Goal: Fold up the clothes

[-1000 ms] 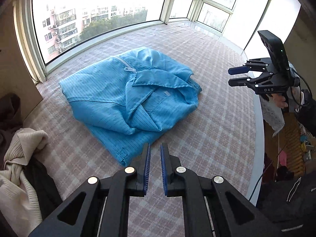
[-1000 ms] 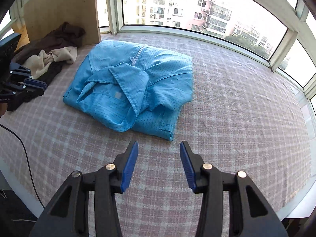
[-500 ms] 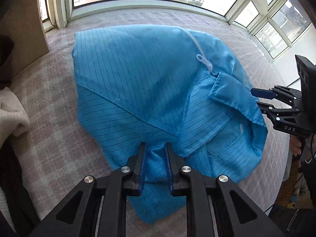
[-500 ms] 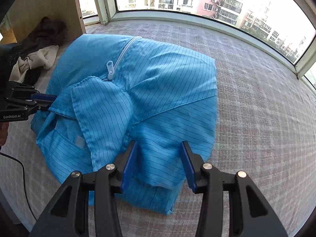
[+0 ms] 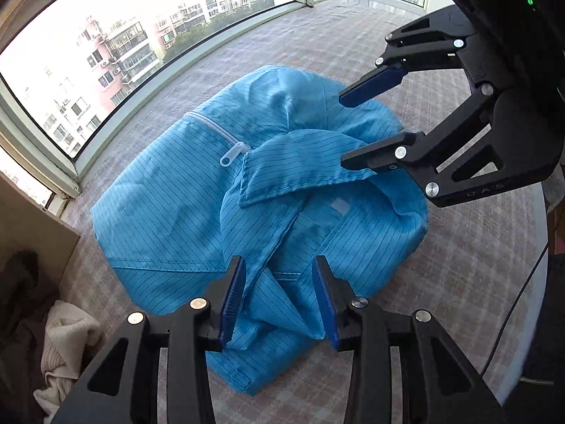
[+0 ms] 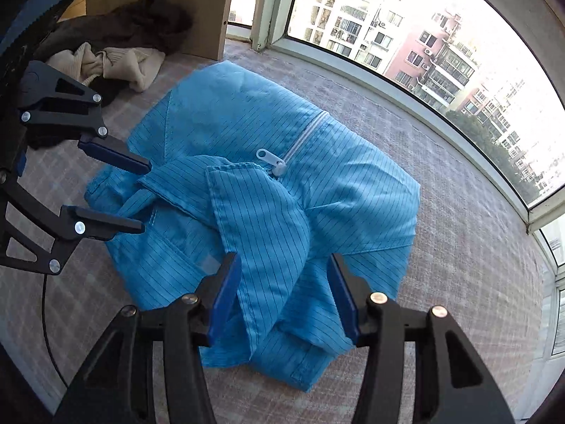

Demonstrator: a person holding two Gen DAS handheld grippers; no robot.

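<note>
Hovering over folded blue jacket [image 5: 197,208] on checked surface [image 5: 459,282]: left gripper [image 5: 279,296] at 6 o'clock, right gripper [image 6: 282,296] at 3 o'clock, both jaws spread, holding nothing.

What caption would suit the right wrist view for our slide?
Both open grippers, right and left, poised over a folded blue zip jacket on a checked cloth.

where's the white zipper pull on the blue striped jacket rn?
The white zipper pull lies mid-garment on the blue striped jacket, at the near end of the white zipper, touching the folded collar flap; in the left wrist view it sits left of centre.
</note>
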